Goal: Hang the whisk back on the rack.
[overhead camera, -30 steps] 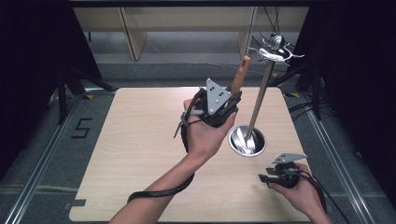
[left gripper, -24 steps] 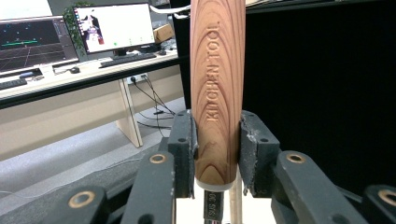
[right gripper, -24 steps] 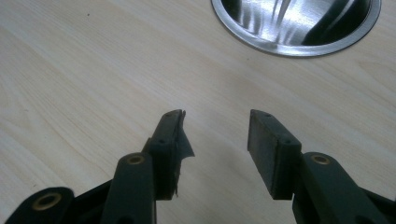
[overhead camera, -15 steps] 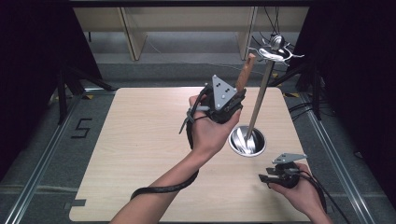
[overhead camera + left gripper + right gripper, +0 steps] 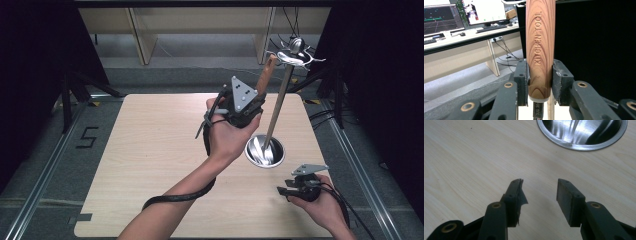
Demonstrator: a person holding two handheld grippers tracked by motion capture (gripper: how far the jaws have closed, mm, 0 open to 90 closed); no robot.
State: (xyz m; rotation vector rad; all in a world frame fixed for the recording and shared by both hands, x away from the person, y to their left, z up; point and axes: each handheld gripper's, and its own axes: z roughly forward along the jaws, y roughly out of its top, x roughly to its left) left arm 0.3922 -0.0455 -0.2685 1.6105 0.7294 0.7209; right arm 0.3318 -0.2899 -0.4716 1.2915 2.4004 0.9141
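A kitchen tool with a wooden handle stamped "KITCHEN TOOL" is held upright above the table's middle. My left gripper is shut on the handle's lower end, both pads pressed to the wood. Just right of it stands a metal rack: a thin pole on a round steel base, with curved hooks at the top. The handle's tip is close to the hooks, slightly left of them. My right gripper rests low on the table in front of the base, open with nothing between its fingers.
The light wooden table has bare room on its left half. Dark curtains flank both sides. A desk with monitors and a keyboard stands beyond. A strip of loose pad lining hangs from one right fingertip.
The left hand has carried the tool slightly up and to the right, nearer the rack's hooks. The right gripper has stayed where it was.
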